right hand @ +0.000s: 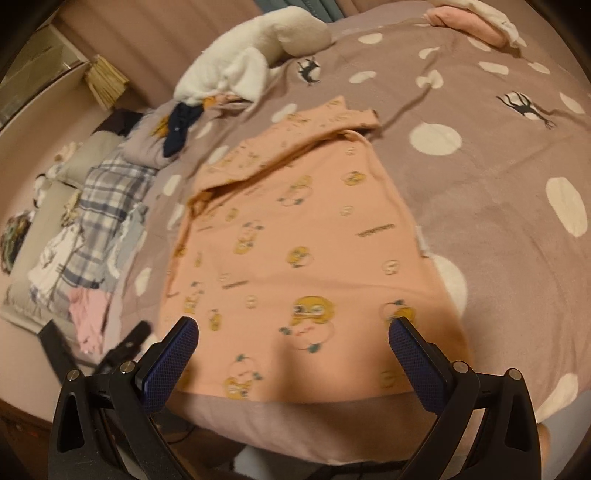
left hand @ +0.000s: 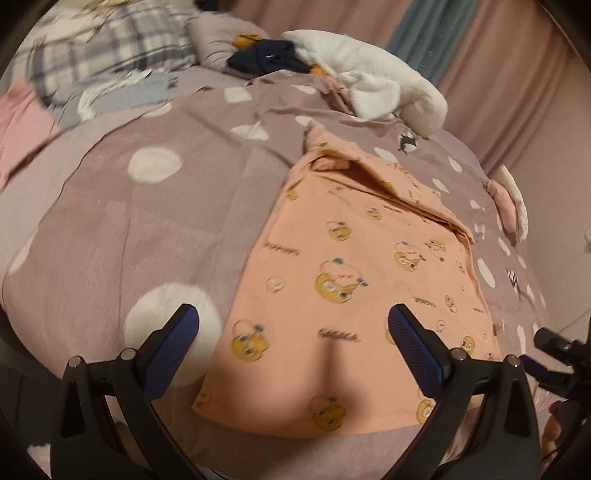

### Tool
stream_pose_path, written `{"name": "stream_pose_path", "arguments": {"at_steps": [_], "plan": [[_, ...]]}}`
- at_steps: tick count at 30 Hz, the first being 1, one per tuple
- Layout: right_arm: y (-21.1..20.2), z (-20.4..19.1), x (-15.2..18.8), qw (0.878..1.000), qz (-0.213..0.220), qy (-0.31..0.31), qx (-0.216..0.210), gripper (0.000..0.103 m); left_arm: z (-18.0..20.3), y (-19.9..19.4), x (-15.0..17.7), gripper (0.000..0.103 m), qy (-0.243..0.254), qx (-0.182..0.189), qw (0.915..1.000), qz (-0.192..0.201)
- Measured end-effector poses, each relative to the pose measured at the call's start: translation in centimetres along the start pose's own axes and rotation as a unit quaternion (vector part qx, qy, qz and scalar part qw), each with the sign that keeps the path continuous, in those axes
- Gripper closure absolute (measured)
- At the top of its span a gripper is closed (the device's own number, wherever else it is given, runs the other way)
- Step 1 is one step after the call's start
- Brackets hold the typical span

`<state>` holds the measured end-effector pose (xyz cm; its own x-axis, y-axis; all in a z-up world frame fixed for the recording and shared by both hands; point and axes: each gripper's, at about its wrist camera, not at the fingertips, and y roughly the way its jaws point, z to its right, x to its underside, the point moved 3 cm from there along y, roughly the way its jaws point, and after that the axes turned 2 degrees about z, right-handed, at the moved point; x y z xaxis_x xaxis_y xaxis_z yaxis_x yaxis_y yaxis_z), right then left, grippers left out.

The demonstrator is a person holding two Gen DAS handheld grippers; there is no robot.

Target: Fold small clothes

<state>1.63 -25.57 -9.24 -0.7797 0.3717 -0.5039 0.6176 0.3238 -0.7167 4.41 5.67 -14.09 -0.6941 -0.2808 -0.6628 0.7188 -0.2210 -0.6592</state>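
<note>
A small peach shirt [left hand: 343, 280] printed with yellow cartoon faces lies flat on the mauve polka-dot bedspread [left hand: 147, 221], its far end folded over on itself. My left gripper [left hand: 293, 319] hovers open above the shirt's near left corner, nothing between its blue pads. In the right wrist view the same shirt [right hand: 295, 240] spreads ahead, a sleeve folded across its top. My right gripper [right hand: 293, 332] is open over the shirt's near hem, holding nothing. The right gripper's black body [left hand: 557, 350] shows at the left view's right edge.
A white plush toy [left hand: 373, 85] and a dark navy garment [left hand: 269, 55] lie at the bed's far side. Plaid cloth [right hand: 103, 206] and a pink garment [right hand: 88, 314] sit to the left. A pink and white item [right hand: 472, 22] rests far right. The bed edge [right hand: 295, 417] is near.
</note>
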Motion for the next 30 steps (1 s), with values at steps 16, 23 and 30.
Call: {"name": "stream_pose_path", "arguments": {"at_steps": [16, 23, 30], "plan": [[0.2, 7.0, 1.8, 0.995, -0.054, 0.081, -0.019, 0.001, -2.3, -0.7, 2.0, 0.001, -0.077, 0.101, 0.9868, -0.101], [0.0, 7.1, 1.8, 0.996, -0.053, 0.069, -0.004, 0.001, -3.4, -0.5, 2.5, 0.001, -0.082, 0.118, 0.982, -0.123], [0.1, 9.3, 1.8, 0.993, -0.065, 0.094, -0.019, 0.001, -3.5, 0.2, 2.8, 0.001, -0.146, 0.25, 0.9457, -0.147]]}}
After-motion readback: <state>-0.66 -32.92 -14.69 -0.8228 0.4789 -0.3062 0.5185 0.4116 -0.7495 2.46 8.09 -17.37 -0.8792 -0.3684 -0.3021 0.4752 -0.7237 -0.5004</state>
